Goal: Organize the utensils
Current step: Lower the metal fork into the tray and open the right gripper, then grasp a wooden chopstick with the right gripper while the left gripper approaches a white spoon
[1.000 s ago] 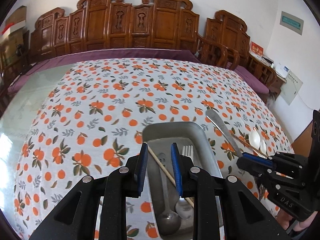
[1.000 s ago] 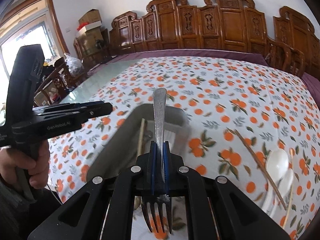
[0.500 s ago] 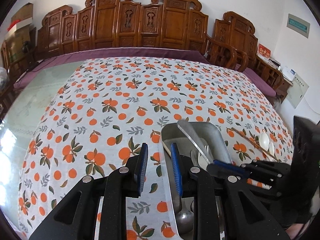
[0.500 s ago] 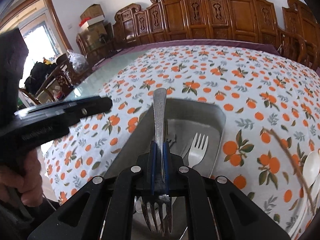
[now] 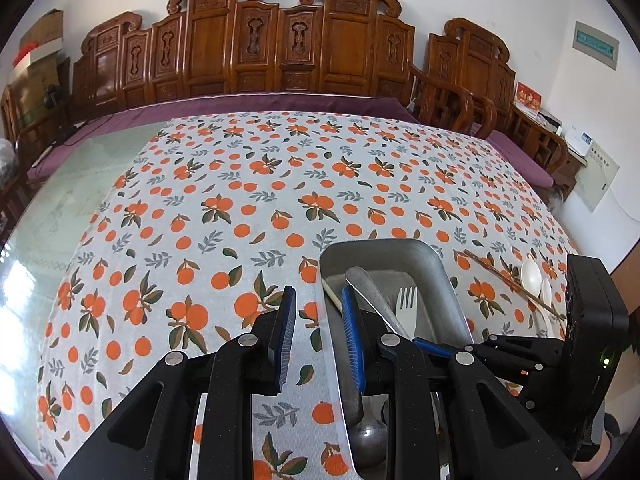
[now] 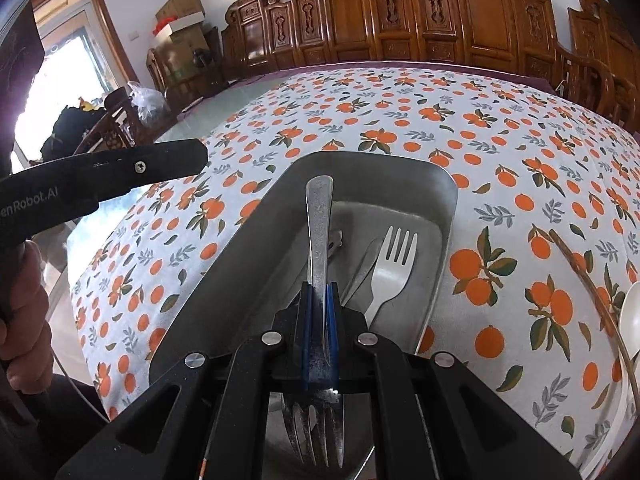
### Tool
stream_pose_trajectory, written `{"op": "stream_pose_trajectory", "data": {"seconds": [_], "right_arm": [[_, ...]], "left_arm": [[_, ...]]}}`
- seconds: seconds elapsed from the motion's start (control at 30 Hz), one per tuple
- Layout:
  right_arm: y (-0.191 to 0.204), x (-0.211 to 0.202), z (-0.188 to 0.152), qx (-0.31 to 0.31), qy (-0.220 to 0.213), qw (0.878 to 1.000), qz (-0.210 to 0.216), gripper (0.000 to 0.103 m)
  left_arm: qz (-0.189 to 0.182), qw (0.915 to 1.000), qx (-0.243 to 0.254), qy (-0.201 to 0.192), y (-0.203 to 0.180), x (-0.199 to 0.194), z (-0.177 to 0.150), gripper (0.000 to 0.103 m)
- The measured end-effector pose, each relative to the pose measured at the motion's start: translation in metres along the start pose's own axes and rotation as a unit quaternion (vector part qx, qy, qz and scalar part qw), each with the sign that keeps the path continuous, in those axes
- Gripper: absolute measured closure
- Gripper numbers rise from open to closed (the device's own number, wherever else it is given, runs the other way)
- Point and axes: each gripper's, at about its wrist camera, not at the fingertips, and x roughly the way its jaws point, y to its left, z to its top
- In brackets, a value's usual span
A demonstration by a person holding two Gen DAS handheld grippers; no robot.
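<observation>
Both wrist views look forward and down, close over the shared metal tray (image 5: 436, 276) on the tablecloth (image 6: 500, 140)

Left claw (image 5: 316, 336): matte black speckled plastic, blue ribbed pads (image 5: 352, 332), silver round screws on the linkage. Right claw (image 6: 319, 320): same black body, blue pads, silver screws. White "enRobot.AI" lettering at 9 o'clock in right wrist view. Bare-skinned hand (image 6: 24, 312) w/ thin cable.
</observation>
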Motion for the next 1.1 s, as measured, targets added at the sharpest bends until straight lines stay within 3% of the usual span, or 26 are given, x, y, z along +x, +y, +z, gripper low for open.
{"op": "stream_pose_trajectory", "data": {"seconds": [0.3,0.5,0.67,0.83,0.9,1.1], "right_arm": [[-0.002,-0.007,0.002,0.001,-0.007,1.000,0.008,0.092],[-0.016,-0.037,0.005,-0.001,-0.031,1.000,0.004,0.091],[-0.050,-0.089,0.003,0.004,-0.063,0.997,-0.033,0.092],[-0.089,-0.131,-0.002,0.014,-0.080,0.993,-0.084,0.092],[-0.107,-0.145,-0.006,0.022,-0.083,0.991,-0.104,0.092],[-0.156,-0.162,-0.033,0.025,-0.061,0.983,-0.172,0.092]], "left_arm": [[-0.001,1.0000,0.004,0.002,-0.002,0.002,-0.002,0.081],[-0.011,0.9999,0.009,0.001,-0.012,0.003,-0.002,0.081],[-0.029,0.9993,0.021,0.000,-0.034,0.004,0.000,0.080],[-0.054,0.9978,0.037,-0.001,-0.063,0.004,-0.001,0.068],[-0.063,0.9971,0.041,-0.003,-0.072,0.004,-0.001,0.059],[-0.083,0.9947,0.060,0.005,-0.103,0.010,-0.005,0.057]]}}
